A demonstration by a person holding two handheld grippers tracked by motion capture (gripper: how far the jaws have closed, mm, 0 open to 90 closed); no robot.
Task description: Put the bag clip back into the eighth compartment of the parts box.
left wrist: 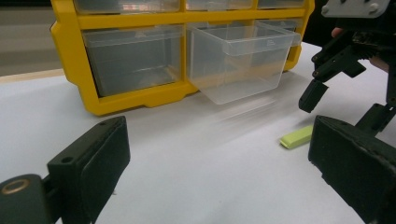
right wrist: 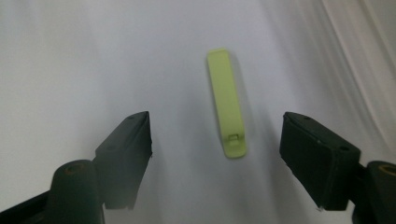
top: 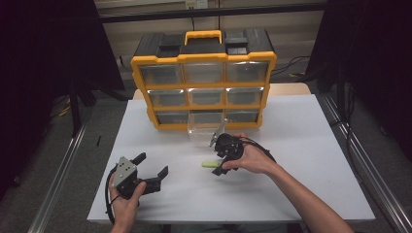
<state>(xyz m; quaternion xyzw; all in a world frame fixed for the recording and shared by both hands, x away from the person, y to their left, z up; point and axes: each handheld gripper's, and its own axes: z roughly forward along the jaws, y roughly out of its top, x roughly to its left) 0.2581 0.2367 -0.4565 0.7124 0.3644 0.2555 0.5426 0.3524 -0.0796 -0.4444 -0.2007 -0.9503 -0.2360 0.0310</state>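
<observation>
A: What's the green strip [right wrist: 227, 109] like?
B: Pale lime, flat, with a small clip at one end, lying on the worktop [top: 301, 145] before the yellow organizer [top: 203, 80]

A: Jaws?
B: Right gripper [right wrist: 217, 140] spread above it; left gripper [top: 152, 167] spread too

Clip [top: 210, 164] on table [top: 301, 145], before drawer [top: 204, 132], organizer [top: 204, 80] behind

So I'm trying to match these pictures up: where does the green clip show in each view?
High view: green clip at table centre, beside the right claw.
Left gripper view: clip at right, beside the near jaw.
Right gripper view: clip between open jaws.
Shared landmark: pulled-out clear drawer.
</observation>
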